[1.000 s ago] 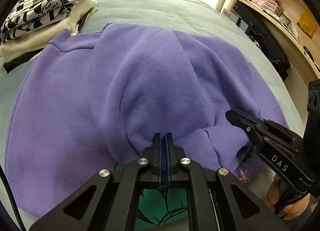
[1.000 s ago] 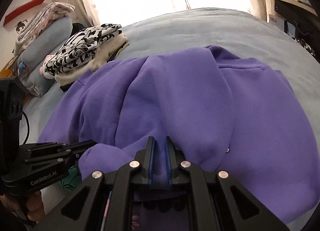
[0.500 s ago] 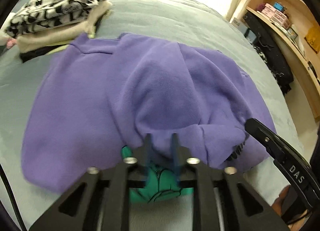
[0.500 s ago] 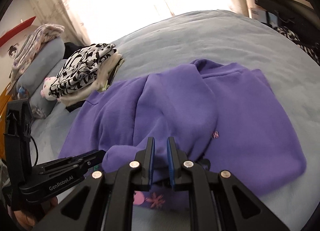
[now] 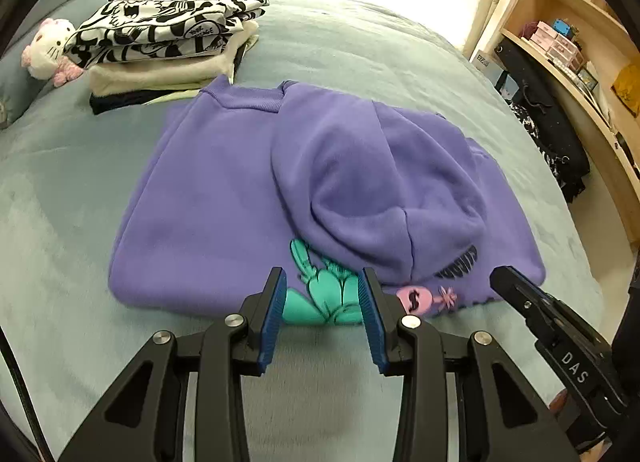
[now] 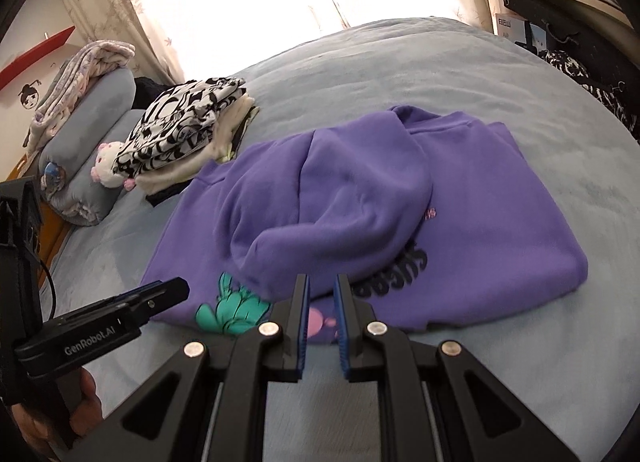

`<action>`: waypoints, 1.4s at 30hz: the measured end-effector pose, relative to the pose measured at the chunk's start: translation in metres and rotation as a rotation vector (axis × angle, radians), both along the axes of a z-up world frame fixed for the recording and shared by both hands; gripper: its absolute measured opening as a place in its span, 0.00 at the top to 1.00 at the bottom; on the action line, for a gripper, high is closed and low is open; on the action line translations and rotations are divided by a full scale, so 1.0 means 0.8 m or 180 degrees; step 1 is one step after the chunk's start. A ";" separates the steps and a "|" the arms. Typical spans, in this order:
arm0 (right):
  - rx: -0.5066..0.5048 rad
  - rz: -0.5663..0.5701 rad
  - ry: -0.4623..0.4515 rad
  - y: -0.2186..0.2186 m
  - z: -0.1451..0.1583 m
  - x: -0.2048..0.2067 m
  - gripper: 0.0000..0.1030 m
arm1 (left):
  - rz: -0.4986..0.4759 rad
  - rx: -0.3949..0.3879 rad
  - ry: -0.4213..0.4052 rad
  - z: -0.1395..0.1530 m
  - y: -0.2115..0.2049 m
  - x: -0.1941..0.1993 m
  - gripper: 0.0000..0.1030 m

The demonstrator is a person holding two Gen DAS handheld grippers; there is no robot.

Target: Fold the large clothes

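A purple sweatshirt (image 5: 224, 197) lies on the grey-blue bed, with a sleeve (image 5: 368, 189) folded across its front over a teal and pink print. It also shows in the right wrist view (image 6: 480, 213). My left gripper (image 5: 322, 302) is open and empty, just in front of the sweatshirt's near hem. My right gripper (image 6: 321, 302) is open by a narrow gap and empty, above the near hem. Each gripper shows at the edge of the other's view: the right one (image 5: 552, 326), the left one (image 6: 120, 314).
A stack of folded clothes (image 5: 168, 33) with a black-and-white top lies at the far left of the bed (image 5: 360, 41), with a white plush toy (image 5: 48, 49) beside it. Wooden shelves (image 5: 580, 41) stand on the right. Pillows (image 6: 84, 133) lie at the left.
Both grippers let go of the sleeve and drew back toward the near edge. The left jaws opened wide, the right ones a little. The sleeve now rests on the sweatshirt.
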State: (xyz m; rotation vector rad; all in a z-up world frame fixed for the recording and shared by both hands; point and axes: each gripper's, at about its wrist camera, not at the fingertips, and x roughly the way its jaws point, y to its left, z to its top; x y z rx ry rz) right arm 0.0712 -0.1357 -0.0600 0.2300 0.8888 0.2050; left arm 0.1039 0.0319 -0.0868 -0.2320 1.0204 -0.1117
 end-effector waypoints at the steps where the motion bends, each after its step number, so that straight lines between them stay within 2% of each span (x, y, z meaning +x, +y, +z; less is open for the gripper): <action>1: -0.0006 0.0009 0.0005 0.002 0.000 -0.005 0.88 | 0.0005 0.0005 0.0003 0.001 0.002 -0.005 0.65; 15: -0.0076 0.0120 0.0049 0.022 0.005 -0.052 0.88 | 0.0010 -0.0138 0.0015 0.012 0.029 -0.066 0.64; 17: -0.0043 0.0149 0.0079 0.024 0.002 -0.054 0.88 | 0.0008 -0.0189 -0.0001 0.009 0.034 -0.071 0.58; 22: -0.0058 0.0213 0.0148 0.036 -0.017 -0.059 0.88 | 0.0038 -0.0517 0.0016 -0.021 0.053 -0.074 0.55; 27: -0.0088 0.0294 0.0168 0.051 -0.029 -0.054 0.88 | 0.0145 -0.1169 0.0118 -0.068 0.079 -0.064 0.55; 30: -0.0141 0.0320 0.0150 0.059 -0.032 -0.047 0.88 | 0.0264 -0.1469 0.0138 -0.092 0.093 -0.054 0.55; 34: -0.0151 0.0308 0.0084 0.061 -0.033 -0.032 0.88 | 0.0412 -0.1639 0.0070 -0.113 0.105 -0.037 0.55; 42: -0.0301 0.0269 -0.0234 0.071 -0.022 0.009 0.88 | 0.0610 -0.1765 -0.0081 -0.139 0.115 0.008 0.55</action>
